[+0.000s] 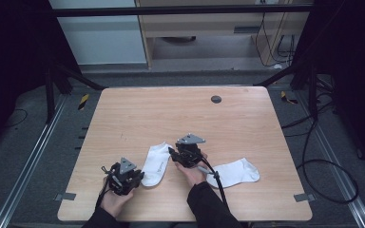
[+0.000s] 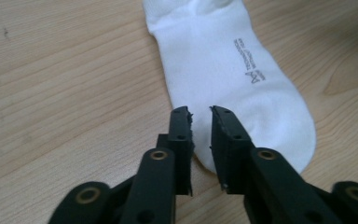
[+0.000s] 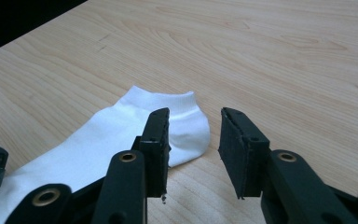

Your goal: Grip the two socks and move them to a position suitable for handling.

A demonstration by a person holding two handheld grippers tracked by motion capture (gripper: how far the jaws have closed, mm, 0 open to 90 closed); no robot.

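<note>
Sock (image 1: 156,163) flat on table (image 1: 180,109); left gripper (image 2: 200,112) and right gripper (image 3: 195,114) both parted, empty, over it

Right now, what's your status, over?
Both tongs, left and right, open, holding nothing. Flat white ankle sock lies between them on the wooden table. Nothing in the way.

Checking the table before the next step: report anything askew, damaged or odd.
Nothing stands out. Two white socks lie flat on the wooden table: one sock between the hand-held grippers, the other sock apart to the right. No visible spills or damage.
</note>
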